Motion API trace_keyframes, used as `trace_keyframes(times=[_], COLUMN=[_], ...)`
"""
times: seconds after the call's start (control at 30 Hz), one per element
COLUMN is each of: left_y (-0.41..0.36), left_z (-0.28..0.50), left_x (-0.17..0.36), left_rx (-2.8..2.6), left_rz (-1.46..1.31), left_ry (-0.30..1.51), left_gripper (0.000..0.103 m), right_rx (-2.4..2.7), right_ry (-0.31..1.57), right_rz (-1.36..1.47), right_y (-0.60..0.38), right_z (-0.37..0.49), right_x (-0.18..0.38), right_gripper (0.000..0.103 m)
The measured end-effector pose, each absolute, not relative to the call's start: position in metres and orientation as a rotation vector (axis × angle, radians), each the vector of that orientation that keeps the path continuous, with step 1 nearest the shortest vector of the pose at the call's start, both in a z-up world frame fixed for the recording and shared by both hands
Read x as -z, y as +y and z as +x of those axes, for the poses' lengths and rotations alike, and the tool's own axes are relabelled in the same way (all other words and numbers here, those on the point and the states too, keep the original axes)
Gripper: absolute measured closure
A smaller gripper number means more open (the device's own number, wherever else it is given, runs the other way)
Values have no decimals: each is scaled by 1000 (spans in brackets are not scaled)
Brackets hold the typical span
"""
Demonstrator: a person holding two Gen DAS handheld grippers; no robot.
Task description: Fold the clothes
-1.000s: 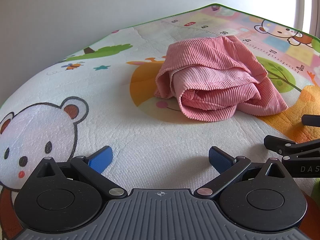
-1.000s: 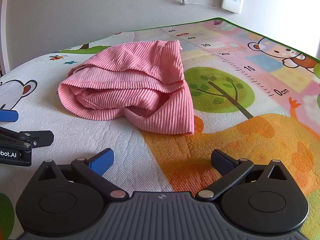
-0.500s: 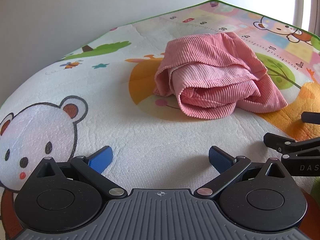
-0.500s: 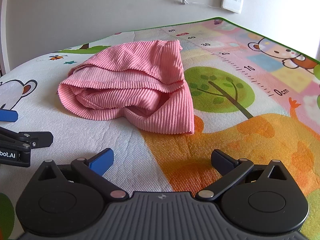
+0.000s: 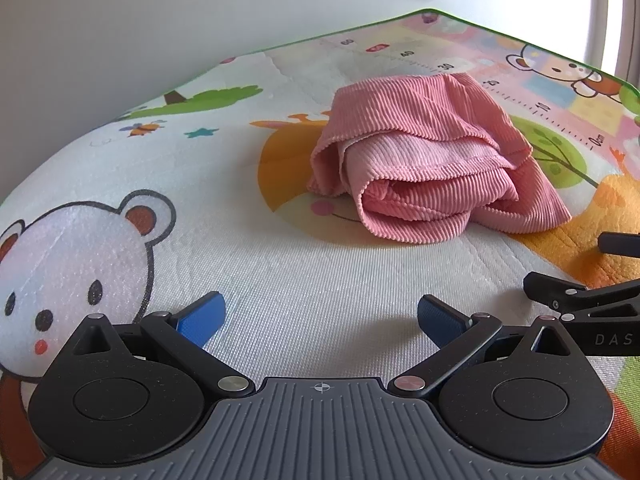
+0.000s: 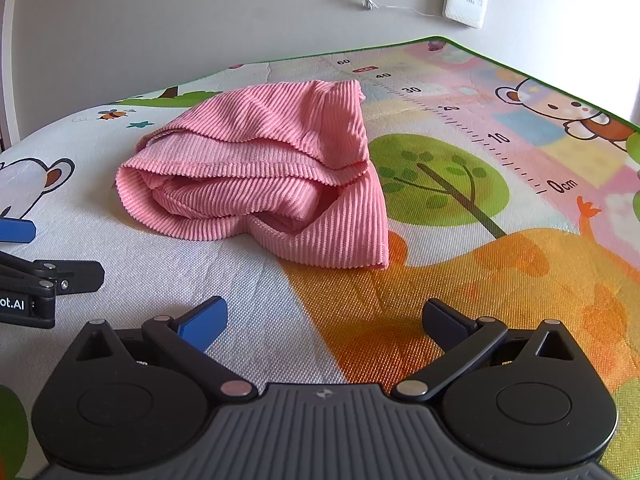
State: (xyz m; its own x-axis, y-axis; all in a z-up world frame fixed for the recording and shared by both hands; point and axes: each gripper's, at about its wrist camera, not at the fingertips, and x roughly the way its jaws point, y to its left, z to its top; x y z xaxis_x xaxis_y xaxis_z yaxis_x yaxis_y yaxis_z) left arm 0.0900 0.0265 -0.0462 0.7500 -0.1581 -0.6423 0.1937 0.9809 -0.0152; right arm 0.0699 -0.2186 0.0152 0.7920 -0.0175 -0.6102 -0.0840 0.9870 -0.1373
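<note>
A pink ribbed garment (image 5: 424, 160) lies loosely bunched and partly folded on a cartoon play mat (image 5: 200, 216). It also shows in the right wrist view (image 6: 264, 172). My left gripper (image 5: 320, 316) is open and empty, low over the mat, short of the garment's near left side. My right gripper (image 6: 324, 316) is open and empty, short of the garment's near right corner. Each gripper shows at the edge of the other's view: the right one (image 5: 592, 280) and the left one (image 6: 36, 264).
The mat's green edge (image 6: 520, 72) runs along a grey wall. A white box (image 6: 466, 0) with a cable hangs on the wall behind. A bear print (image 5: 80, 264) covers the mat's near left.
The left gripper's view has shifted slightly, with the garment sitting a little lower and nearer the centre. The right gripper and the garment have not moved.
</note>
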Motion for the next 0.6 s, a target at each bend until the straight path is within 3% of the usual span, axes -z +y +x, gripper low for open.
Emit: trace_keyframes(times=[0.6], left_y=[25], left_z=[84], left_x=[46], left_rx=[190], left_rz=[74], left_ry=[708], left_gripper=[0], right_rx=[-35], right_ry=[656], right_rz=[-164], right_y=[-218], right_z=[70], right_x=[-15], right_gripper=[0])
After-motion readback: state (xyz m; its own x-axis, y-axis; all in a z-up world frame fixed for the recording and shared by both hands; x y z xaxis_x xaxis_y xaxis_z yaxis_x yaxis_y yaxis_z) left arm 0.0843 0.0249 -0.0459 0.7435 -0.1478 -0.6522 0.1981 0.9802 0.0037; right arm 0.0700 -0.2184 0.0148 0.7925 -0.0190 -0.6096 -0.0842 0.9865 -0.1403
